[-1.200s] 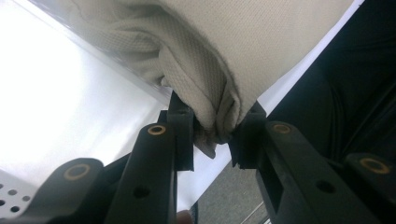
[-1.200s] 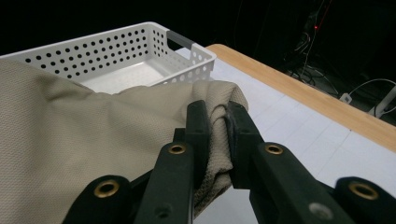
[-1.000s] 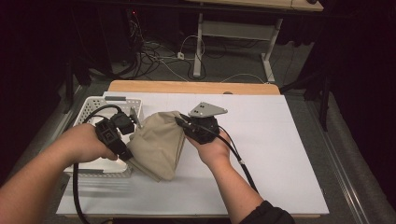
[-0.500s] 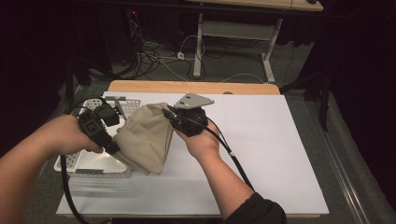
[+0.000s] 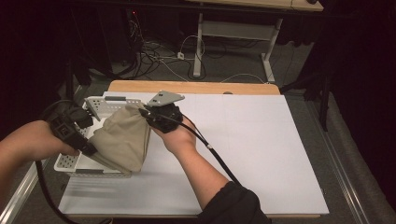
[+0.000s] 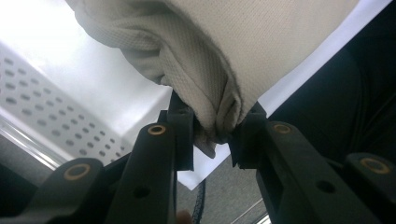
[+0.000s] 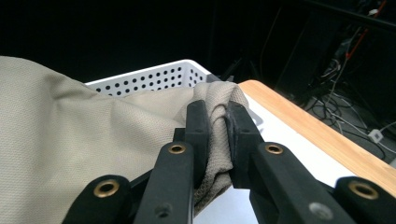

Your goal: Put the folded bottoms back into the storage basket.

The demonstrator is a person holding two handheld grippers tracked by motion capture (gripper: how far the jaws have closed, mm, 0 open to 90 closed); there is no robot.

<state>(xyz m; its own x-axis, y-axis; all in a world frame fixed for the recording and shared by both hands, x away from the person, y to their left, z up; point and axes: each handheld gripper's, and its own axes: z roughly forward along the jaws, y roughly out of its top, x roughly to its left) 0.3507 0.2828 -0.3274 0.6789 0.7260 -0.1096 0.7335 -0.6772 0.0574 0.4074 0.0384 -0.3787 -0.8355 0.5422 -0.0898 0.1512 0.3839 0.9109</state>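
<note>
Carrying beige cloth [image 5: 122,140] leftward over white basket [image 5: 70,163], both tongs [image 5: 91,150] [image 5: 143,112] still clamped on it

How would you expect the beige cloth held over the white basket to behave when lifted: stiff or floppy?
Probably floppy: the beige cloth sags between the left gripper and right gripper. Likely light, since small bunched pinches carry it. Its woven texture probably resists slipping.
</note>
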